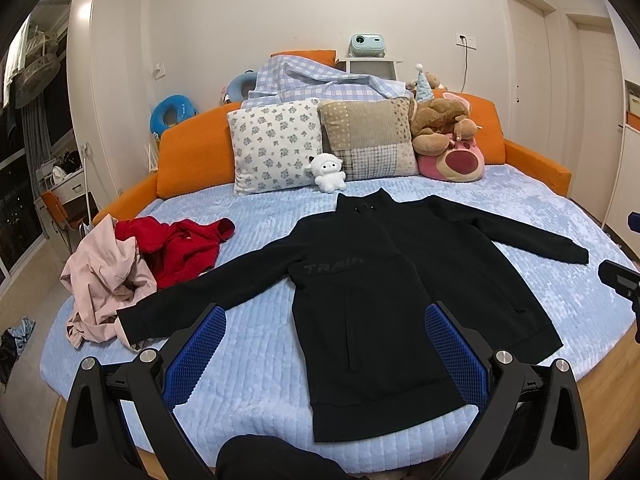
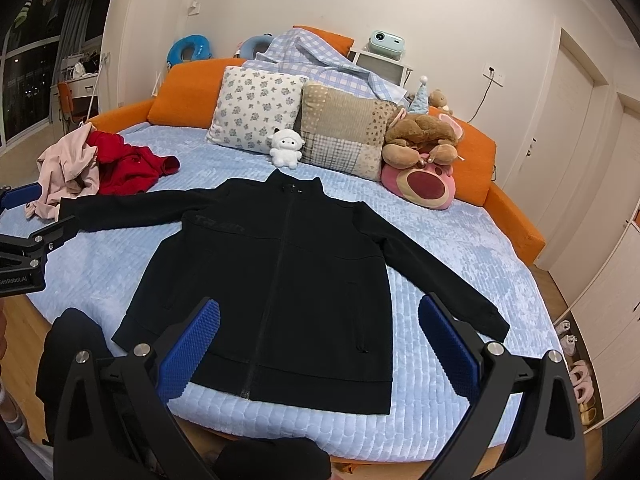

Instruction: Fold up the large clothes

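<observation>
Two claws [image 1: 324,336] [image 2: 318,328] agape — matte black jacket [image 1: 384,300] flat on quilted, seemingly plush bedspread [image 1: 256,344].

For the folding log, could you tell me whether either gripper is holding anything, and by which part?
Nothing is held: the left gripper and right gripper hover open above the black jacket.

The left hand-held gripper [image 1: 325,322] is held level and aimed forward, its two black fingers spread wide apart, blue textured pads [image 1: 200,354] facing inward with nothing between them. The right hand-held gripper [image 2: 319,316] is posed the same way, fingers parted wide, its blue pads [image 2: 191,346] gripping nothing. Each unit shows at the edge of the other's view, the two well apart side by side. Dark-clad limbs of the person appear low in both wrist views.
</observation>
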A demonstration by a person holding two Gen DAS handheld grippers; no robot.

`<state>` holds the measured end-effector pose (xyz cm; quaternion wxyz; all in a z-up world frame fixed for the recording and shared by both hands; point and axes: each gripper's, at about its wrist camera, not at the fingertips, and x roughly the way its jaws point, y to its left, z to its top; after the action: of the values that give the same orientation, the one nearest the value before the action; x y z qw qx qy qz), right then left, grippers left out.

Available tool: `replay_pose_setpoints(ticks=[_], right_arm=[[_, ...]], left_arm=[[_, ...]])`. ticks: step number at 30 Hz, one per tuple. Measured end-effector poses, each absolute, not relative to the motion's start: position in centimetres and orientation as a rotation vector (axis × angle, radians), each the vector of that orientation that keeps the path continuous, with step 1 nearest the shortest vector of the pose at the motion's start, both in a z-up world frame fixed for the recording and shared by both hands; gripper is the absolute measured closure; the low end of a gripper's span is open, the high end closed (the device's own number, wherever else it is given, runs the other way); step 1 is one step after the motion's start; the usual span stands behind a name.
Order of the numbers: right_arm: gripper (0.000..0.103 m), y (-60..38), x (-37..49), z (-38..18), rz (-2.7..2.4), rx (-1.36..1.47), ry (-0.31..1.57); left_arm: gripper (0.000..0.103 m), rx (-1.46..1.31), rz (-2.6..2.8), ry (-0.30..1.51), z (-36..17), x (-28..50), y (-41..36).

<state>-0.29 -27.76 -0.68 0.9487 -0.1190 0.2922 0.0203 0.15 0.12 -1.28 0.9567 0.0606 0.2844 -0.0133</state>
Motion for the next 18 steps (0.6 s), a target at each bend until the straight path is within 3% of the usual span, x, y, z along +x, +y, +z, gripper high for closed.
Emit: replay_pose_setpoints(ticks=[18], right_arm=[[0.005,-27.14,0.61,-0.77,0.056,-0.258,0.603]], left_arm=[[0.002,0.117,-0.029,0.584,-2.17,0.29,0.63]])
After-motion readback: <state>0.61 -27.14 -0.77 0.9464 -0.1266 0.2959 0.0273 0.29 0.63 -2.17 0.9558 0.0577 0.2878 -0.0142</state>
